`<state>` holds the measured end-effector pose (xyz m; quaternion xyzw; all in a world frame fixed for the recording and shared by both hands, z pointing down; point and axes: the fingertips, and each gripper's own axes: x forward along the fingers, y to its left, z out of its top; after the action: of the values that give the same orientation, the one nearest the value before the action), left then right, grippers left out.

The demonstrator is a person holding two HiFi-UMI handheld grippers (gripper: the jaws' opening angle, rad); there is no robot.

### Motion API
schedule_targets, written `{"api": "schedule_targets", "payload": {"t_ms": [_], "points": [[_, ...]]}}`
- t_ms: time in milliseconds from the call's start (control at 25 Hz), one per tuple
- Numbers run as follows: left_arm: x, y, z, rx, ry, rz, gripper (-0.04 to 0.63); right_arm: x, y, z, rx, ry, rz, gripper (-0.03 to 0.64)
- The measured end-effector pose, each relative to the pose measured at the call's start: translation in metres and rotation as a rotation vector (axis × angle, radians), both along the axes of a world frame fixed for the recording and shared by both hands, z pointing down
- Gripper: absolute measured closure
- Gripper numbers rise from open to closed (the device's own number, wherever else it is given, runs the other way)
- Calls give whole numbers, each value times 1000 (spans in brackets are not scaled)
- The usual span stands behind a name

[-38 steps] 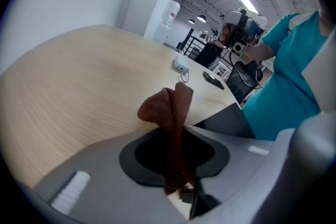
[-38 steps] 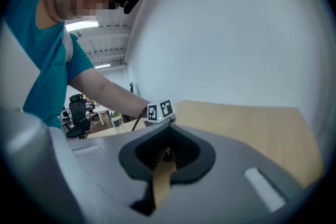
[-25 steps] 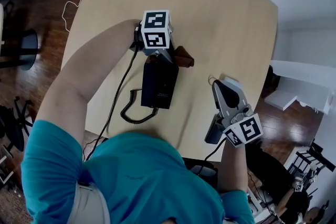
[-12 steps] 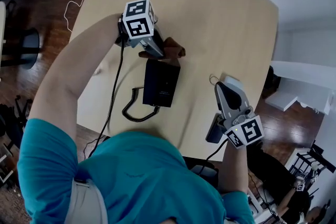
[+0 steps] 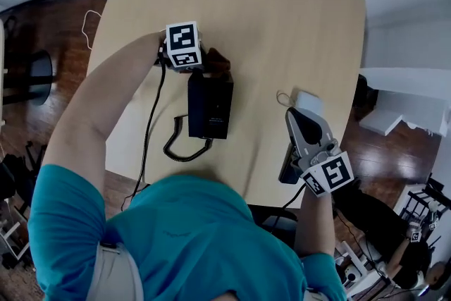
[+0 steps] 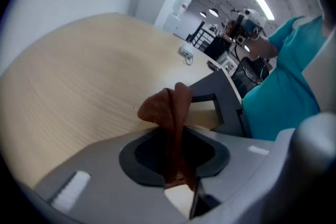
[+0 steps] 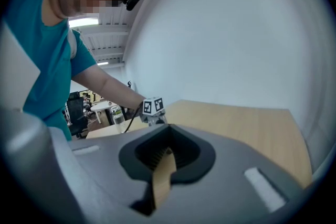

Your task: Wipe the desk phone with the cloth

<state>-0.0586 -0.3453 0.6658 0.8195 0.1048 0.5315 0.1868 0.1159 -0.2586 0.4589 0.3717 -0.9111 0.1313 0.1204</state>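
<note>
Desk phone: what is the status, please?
Left gripper shut on cloth, at far end of desk phone. Right gripper shut, empty, aside. Nothing in the way.

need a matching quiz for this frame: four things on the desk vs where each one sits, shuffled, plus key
Things
1. cloth
2. desk phone
3. coiled cord
4. small white object

Places
A. on the table, just beyond the tip of the right claw
B. curled on the table at the phone's near end
C. pinched in the left claw
D. lying flat mid-table, with the left claw at its far end

Pairs: 1-C, 2-D, 3-B, 4-A
</note>
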Motion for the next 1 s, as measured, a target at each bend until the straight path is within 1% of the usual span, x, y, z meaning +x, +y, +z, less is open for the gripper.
{"api": "schedule_targets", "payload": {"t_ms": [40,80,120,200,240,280,320,440,480,560,640,720,800,840,880,960,1000], "points": [[3,-1,-3,27,-9,36,489,4,2,-2,7,-8,8,615],[10,-2,-12,33,1,62,489,8,4,-4,17,-17,18,615],[21,-2,-26,18,28,80,489,13,7,-8,28,-29,27,615],[48,1,-59,-38,86,130,489,24,12,-13,46,-51,46,615],[61,3,-73,-54,92,178,489,30,16,-14,50,-61,55,615],[73,6,-82,-55,73,243,489,36,20,-15,52,-69,66,615],[81,11,-85,-50,34,321,489,41,23,-14,55,-76,76,615],[94,32,-77,-64,-132,547,489,57,33,-14,59,-94,113,615],[97,39,-73,-80,-179,601,489,62,36,-14,62,-99,121,615],[102,52,-67,-120,-258,675,489,72,42,-15,70,-107,135,615],[103,58,-59,-148,-339,720,489,83,47,-14,73,-117,153,615],[100,57,-49,-149,-430,743,489,94,52,-12,73,-130,175,615],[93,49,-37,-113,-535,758,489,100,55,-10,73,-141,193,615],[90,44,-30,-91,-574,761,489,103,57,-9,73,-143,199,615],[89,42,-23,-76,-593,760,489,105,59,-8,73,-142,203,615],[89,41,-10,-47,-605,754,489,109,63,-8,73,-141,211,615],[87,39,-6,-18,-627,754,489,111,65,-8,73,-141,215,615]]}}
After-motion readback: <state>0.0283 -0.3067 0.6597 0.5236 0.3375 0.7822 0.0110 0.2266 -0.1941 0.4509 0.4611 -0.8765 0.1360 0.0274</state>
